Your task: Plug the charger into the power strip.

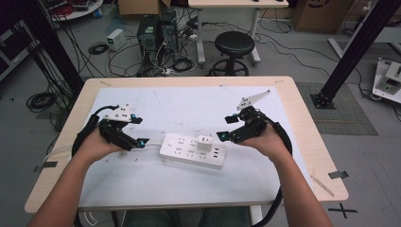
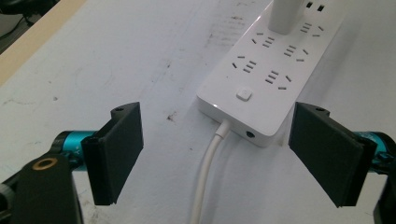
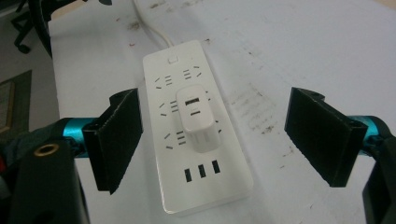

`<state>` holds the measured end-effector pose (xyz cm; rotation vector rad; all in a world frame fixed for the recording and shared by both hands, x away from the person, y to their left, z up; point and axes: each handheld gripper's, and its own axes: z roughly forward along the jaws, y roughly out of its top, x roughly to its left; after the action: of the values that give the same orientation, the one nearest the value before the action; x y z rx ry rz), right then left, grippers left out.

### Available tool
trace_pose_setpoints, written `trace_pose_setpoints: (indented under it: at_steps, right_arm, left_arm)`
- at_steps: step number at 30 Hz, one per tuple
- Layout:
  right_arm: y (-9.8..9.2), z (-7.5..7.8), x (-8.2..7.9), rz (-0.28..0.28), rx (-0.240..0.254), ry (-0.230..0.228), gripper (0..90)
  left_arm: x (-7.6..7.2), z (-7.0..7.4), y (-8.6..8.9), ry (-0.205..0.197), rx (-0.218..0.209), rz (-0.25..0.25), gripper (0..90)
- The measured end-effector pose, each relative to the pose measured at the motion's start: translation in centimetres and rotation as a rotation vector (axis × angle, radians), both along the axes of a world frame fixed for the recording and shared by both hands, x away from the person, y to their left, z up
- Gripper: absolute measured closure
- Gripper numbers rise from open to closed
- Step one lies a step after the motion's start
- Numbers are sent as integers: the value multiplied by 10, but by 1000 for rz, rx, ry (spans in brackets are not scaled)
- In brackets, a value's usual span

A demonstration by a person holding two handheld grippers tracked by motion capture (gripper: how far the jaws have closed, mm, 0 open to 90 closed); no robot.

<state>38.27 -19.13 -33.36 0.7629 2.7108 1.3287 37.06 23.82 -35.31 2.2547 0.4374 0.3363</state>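
A white power strip (image 1: 189, 152) lies flat in the middle of the white mat, with a white USB charger (image 1: 204, 143) plugged into it. My left gripper (image 1: 142, 142) stands open at the strip's left end, where the white cable (image 2: 208, 172) leaves it. In the left gripper view the strip (image 2: 266, 74) begins just beyond the wide-apart jaws of the gripper (image 2: 219, 151), and no pad touches it. My right gripper (image 1: 222, 135) is open at the strip's right end. In its own view the charger (image 3: 196, 116) and strip (image 3: 224, 172) lie ahead between the spread jaws of that gripper (image 3: 219, 140), apart from both.
The white mat (image 1: 198, 104) covers most of the wooden table (image 1: 302, 123). Beyond the table's far edge stand a black stool (image 1: 234, 45), computer cases (image 1: 156, 33) and tangled floor cables. Black frame posts rise at both far corners.
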Motion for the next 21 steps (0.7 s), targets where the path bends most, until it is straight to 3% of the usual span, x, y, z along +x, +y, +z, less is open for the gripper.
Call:
trace_pose_setpoints:
  at_steps: [14,21]
  right_arm:
    - [-7,-4,6,-35,5,8,197]
    - [-8,-5,7,-37,10,14,197]
  left_arm:
    - [5,-1,2,4,-23,6,179]
    - [7,-3,1,9,-11,7,179]
